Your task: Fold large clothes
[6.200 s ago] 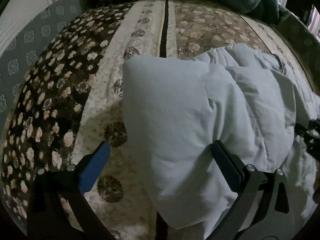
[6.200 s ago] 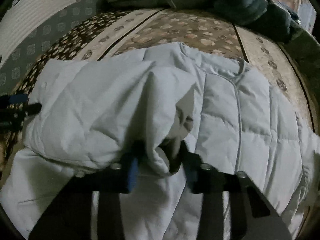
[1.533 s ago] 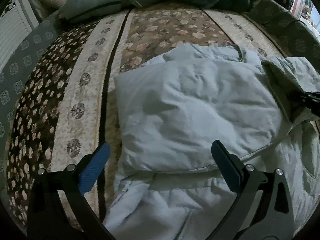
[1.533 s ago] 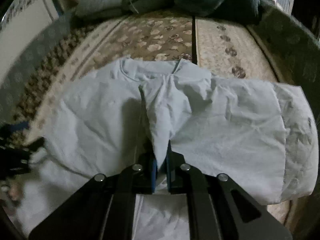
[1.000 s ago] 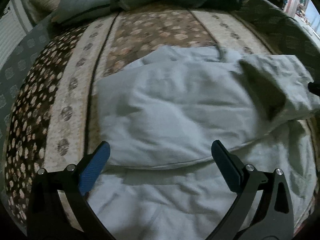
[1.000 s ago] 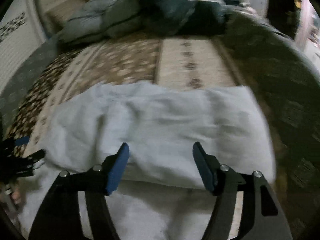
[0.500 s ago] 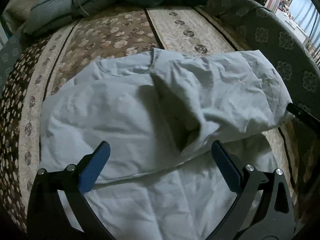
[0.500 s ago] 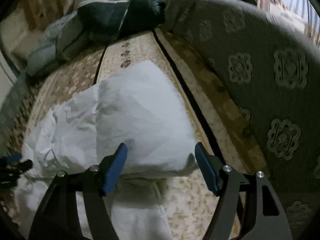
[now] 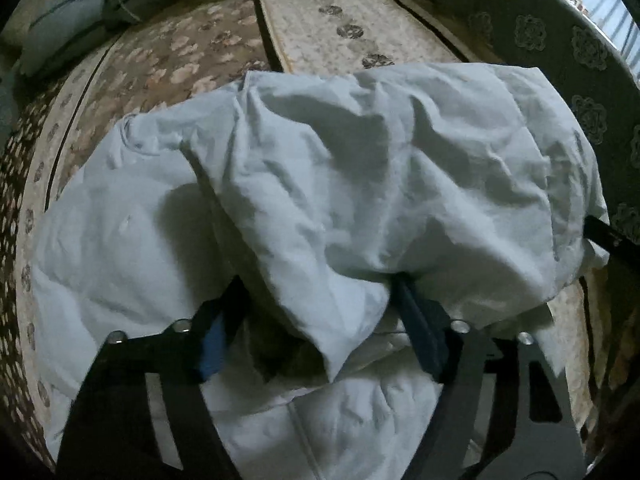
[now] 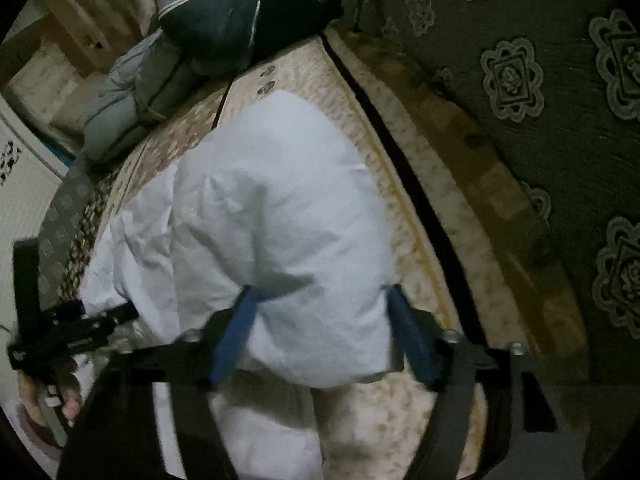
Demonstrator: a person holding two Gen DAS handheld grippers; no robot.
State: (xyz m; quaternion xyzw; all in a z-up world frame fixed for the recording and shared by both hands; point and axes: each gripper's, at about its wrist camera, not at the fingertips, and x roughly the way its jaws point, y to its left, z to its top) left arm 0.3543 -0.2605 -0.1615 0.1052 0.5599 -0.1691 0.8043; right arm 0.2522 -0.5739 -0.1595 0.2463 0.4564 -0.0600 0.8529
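Lying on the patterned bed [image 9: 352, 36], the puffy white jacket [image 9: 360, 184] is folded over. The left gripper [image 9: 316, 320] and right gripper [image 10: 320, 312] have just been closing, each half open around a thick fold.

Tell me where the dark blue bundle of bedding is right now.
In the right wrist view, the dark bedding bundle sits at the top, at the bed's far end, beyond the pale jacket.

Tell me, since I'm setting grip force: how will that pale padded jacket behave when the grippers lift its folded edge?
The pale padded jacket looks puffy and quilted, so it probably compresses between the pads and springs back. It sags in soft creases, so unheld parts will likely droop. Its smooth shell may slip from the left gripper or right gripper.
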